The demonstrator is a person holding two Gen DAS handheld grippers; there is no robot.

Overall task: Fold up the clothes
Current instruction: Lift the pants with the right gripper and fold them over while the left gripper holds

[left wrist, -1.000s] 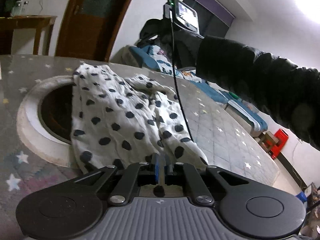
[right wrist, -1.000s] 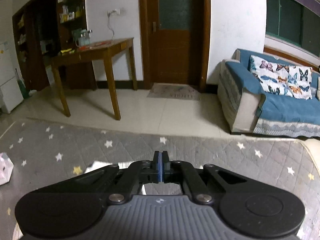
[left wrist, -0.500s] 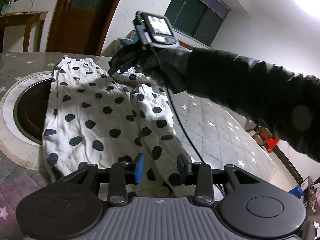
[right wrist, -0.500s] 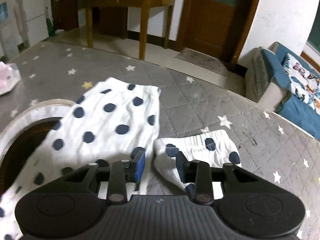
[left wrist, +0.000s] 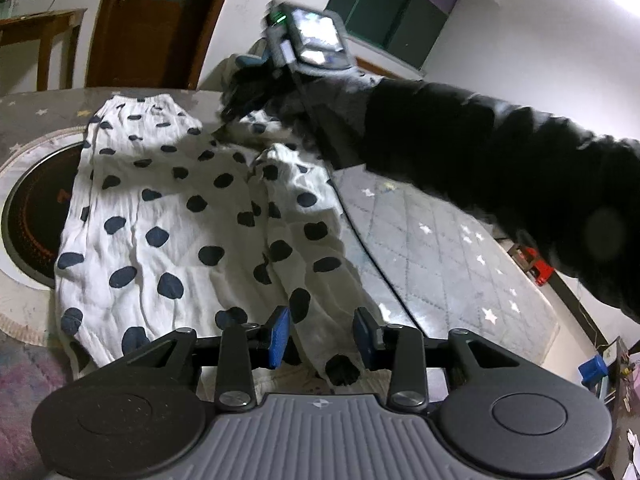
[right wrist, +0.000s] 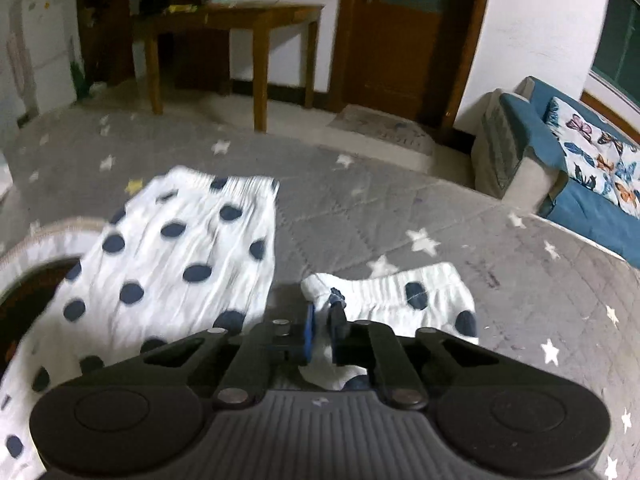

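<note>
Polka-dot trousers (left wrist: 192,216), white with dark spots, spread flat on grey star-print quilted cover (left wrist: 440,240); both legs run away from the left wrist view, cuffs at far end. Near end partly overlaps round dark inset (left wrist: 32,216) with pale rim in the cover.

Left gripper (left wrist: 322,336): jaws spread apart, blue pads (left wrist: 280,334) either side of a ridge of cloth at the near end. Cloth between the fingers, not pinched; contact with pads cannot be told.

Right gripper (right wrist: 322,326): jaws nearly together, clamped on ribbed cuff (right wrist: 384,292) of the right-hand leg, fabric bunched between the pads. In left view, same gripper (left wrist: 256,92) at the far end over that cuff, blurred, black-sleeved arm (left wrist: 480,152) behind it, cable (left wrist: 360,240) trailing across cloth and cover.

Other leg (right wrist: 172,248) flat to the left in right view, its cuff further out, gap of grey cover between the two cuffs.

Beyond: wooden table (right wrist: 240,20), brown door (right wrist: 404,28), blue sofa (right wrist: 580,200) with butterfly cushion (right wrist: 596,156).
</note>
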